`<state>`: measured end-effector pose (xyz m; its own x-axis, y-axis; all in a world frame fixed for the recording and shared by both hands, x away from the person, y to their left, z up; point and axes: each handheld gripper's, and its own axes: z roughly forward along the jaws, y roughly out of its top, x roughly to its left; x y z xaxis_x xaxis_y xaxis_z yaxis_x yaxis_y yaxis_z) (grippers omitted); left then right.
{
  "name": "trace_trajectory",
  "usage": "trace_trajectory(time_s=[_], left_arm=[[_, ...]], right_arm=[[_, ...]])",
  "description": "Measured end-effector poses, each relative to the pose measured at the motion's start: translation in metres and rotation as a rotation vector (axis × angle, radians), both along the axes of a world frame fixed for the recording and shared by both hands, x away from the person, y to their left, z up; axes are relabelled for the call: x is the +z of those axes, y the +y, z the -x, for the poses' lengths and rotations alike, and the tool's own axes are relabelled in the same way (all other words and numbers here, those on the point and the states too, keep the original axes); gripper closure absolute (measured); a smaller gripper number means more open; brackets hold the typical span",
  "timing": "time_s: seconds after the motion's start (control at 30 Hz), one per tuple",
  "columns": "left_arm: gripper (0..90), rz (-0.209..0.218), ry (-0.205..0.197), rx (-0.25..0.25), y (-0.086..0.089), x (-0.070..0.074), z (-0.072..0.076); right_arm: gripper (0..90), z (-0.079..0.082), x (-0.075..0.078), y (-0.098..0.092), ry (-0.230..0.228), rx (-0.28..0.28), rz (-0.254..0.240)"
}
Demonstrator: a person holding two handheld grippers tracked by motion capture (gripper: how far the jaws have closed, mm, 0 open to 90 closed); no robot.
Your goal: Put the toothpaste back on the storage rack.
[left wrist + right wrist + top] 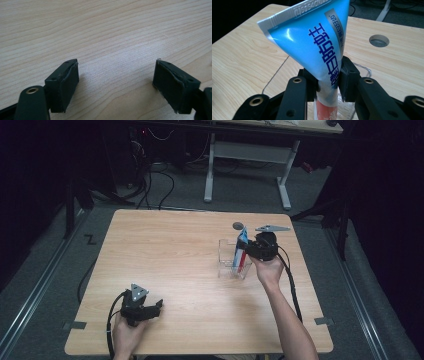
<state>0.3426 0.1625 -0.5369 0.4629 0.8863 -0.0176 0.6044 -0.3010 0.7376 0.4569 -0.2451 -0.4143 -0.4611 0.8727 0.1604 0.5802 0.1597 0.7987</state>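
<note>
A blue and red toothpaste tube (241,249) stands upright, crimped end up, in a clear plastic holder (227,265) on the right half of the table. My right gripper (248,251) is shut on the tube's middle. In the right gripper view both pads squeeze the tube (317,50) just above its red lower part. My left gripper (159,306) lies low near the table's front left, held by a hand. Its jaws stand open in the left gripper view (116,82), with bare wood between them.
The wooden table (165,255) has a round cable hole (238,225) behind the holder. A white desk frame (247,155) and cables lie on the floor beyond the far edge.
</note>
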Motion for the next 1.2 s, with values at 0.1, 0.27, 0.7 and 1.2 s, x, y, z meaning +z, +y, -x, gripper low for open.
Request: trace_trajectory(time_s=[0.1, 0.27, 0.7, 1.2], left_arm=[[21.0, 0.0, 0.0, 0.0, 0.0, 0.0, 0.0], [21.0, 0.0, 0.0, 0.0, 0.0, 0.0, 0.0], [21.0, -0.001, 0.0, 0.0, 0.0, 0.0, 0.0], [21.0, 0.0, 0.0, 0.0, 0.0, 0.0, 0.0]], right_arm=[[70.6, 0.0, -0.001, -0.006, 0.004, -0.01, -0.012], [70.2, 0.001, -0.001, -0.01, -0.004, -0.022, -0.008], [67.2, 0.0, -0.004, -0.018, -0.019, -0.07, 0.012], [61.3, 0.001, -0.005, -0.015, -0.06, -0.096, 0.076]])
